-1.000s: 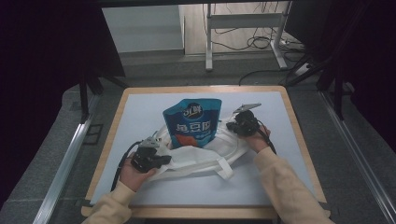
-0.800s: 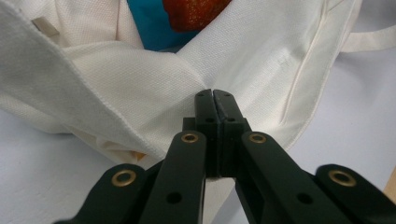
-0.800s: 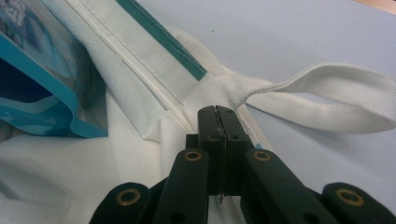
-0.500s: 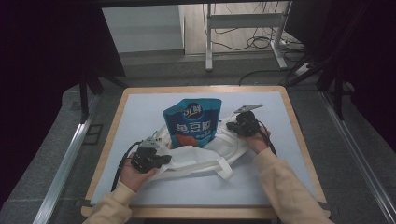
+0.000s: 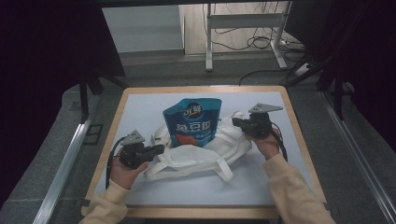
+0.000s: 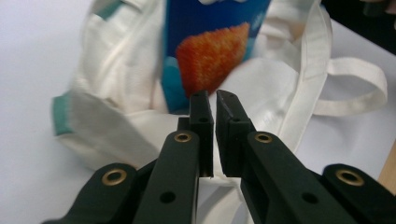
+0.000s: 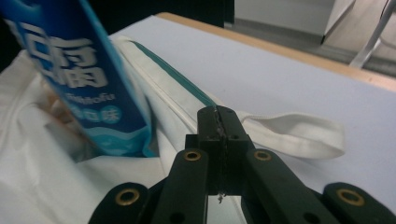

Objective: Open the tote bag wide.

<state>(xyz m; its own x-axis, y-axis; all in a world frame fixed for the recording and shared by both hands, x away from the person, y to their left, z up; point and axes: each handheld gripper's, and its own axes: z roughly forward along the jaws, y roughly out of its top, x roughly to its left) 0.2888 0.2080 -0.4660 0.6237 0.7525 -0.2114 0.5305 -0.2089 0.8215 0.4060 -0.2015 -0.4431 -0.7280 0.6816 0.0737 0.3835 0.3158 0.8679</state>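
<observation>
White cloth makes up the tote bag, which lies flat in the middle of the worktop. It sits between the two grippers. A blue snack pouch stands up out of the bag's open mouth, with its bottom tucked inside the cloth. From the left gripper view, the pouch is straight ahead, past the tips, and it has an orange picture on it. From the right gripper view, the pouch leans up and to the left of the tips.

The left gripper is at the bag's near left edge. Its jaws are almost together, with just a thin gap between them. White cloth lies right under and behind the tips, but I cannot tell if any of it is pinched.

The right gripper is at the bag's far right edge. Its jaws are pressed tight together on the bag's rim, next to a green stripe. A white strap loop lies flat on the worktop just to the right of the tips
</observation>
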